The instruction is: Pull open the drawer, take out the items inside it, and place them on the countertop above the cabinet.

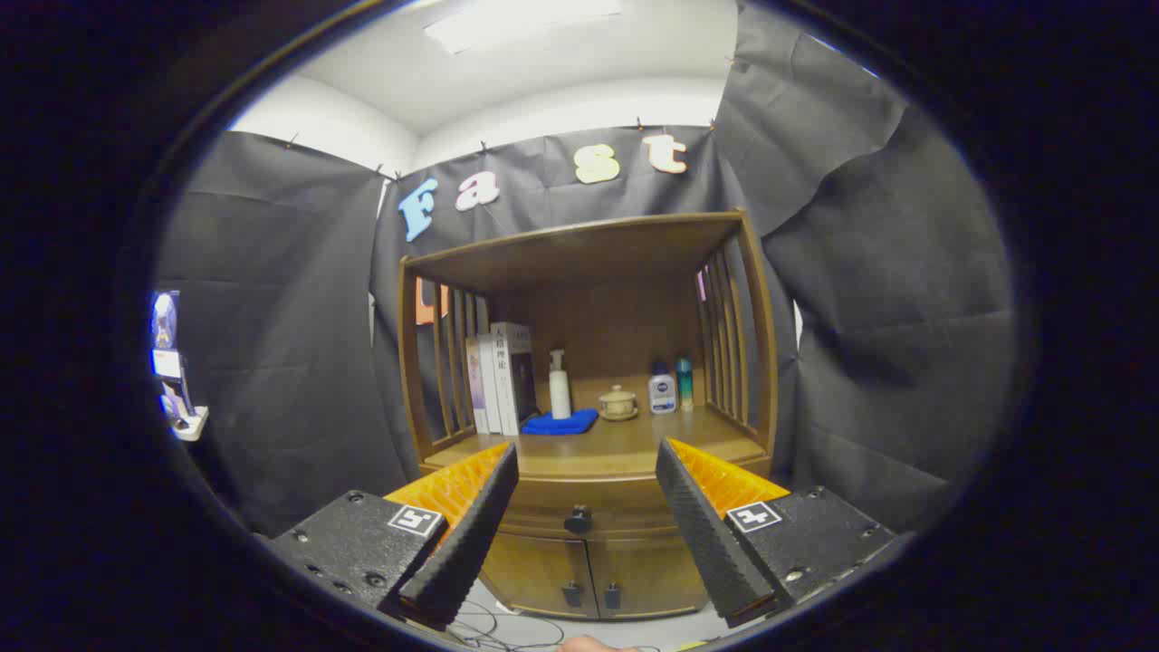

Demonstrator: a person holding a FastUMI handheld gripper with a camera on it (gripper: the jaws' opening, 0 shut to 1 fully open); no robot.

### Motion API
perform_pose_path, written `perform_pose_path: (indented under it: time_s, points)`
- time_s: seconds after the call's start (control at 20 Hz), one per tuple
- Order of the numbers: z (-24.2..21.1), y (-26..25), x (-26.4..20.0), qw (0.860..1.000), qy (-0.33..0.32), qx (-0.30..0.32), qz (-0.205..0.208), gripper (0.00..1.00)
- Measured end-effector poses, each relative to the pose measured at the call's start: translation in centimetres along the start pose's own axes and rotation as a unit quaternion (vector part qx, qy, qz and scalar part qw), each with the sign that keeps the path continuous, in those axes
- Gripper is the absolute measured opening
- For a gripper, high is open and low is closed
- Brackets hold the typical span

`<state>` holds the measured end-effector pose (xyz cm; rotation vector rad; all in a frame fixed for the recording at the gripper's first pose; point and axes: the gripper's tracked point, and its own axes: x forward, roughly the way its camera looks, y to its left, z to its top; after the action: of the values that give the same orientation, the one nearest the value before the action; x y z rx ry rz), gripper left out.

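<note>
A wooden cabinet stands ahead against the booth wall. Its drawer is closed, with a dark round knob showing between my fingers and some way beyond them. Above the drawer lies the countertop, under an open shelf frame. My gripper is open, with nothing between its fingers, held back from the cabinet and pointing at the drawer front. The drawer's contents are hidden.
On the countertop stand several books, a white pump bottle on a blue cloth, a lidded cup and two small bottles. Two lower doors sit under the drawer. Cables lie on the floor.
</note>
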<state>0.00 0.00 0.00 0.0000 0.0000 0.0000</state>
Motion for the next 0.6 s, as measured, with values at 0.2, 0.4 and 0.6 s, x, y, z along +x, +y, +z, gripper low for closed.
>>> perform_pose_path:
  time_s: [0.2, 0.4, 0.6]
  points:
    - [0.9, 0.4, -0.3, 1.0, -0.011, 0.002, -0.011, 0.99]
    - [-0.1, 0.9, -0.5, 1.0, -0.005, -0.004, -0.016, 0.99]
    - [-0.2, 1.4, -0.4, 1.0, -0.006, -0.007, -0.015, 0.99]
